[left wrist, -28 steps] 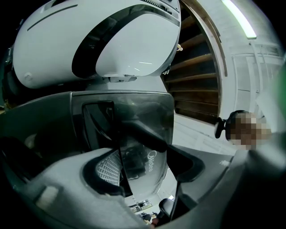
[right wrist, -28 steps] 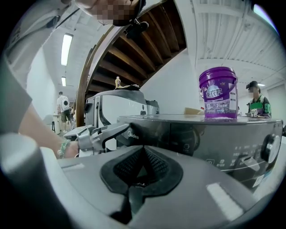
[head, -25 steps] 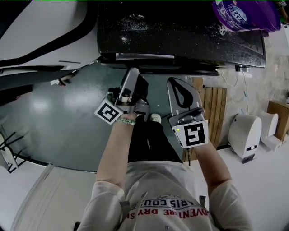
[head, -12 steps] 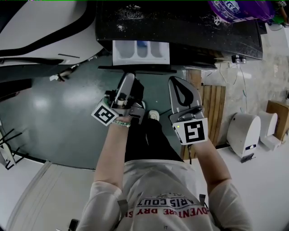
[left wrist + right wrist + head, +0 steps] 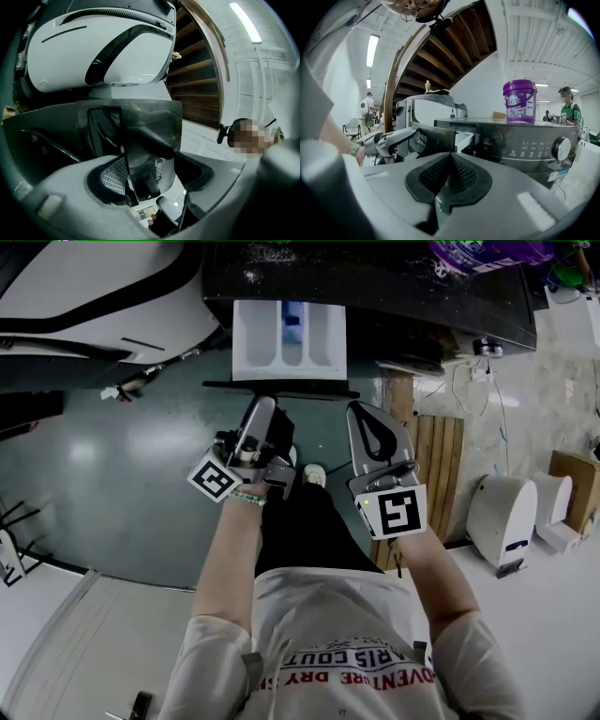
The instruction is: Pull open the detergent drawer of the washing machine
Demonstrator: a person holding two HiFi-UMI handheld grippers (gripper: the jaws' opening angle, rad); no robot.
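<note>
Mid-pull, by the look of it. Detergent drawer at 12 o'clock from the left gripper in head view, already well out of the washing machine, white compartments open to view. To do this well: pull level and straight toward 6 o'clock, in line with the drawer's travel. No twisting or lifting of the front panel. Hold the pinch firm so nothing slips, and ease off near the end stop rather than yanking; likely risk is a jammed or popped-out drawer. In left gripper view: spread wide yet clamped on the drawer's dark front panel, ribbed pad up against it on the 9 o'clock side. Right gripper at 3 o'clock of the left one, just beside it, short of the machine. In right gripper view: pressed together, nothing between, touching nothing. Best kept out of the drawer's path. Purple bucket on the machine top at 1 o'clock, well apart from the drawer, not involved.
</note>
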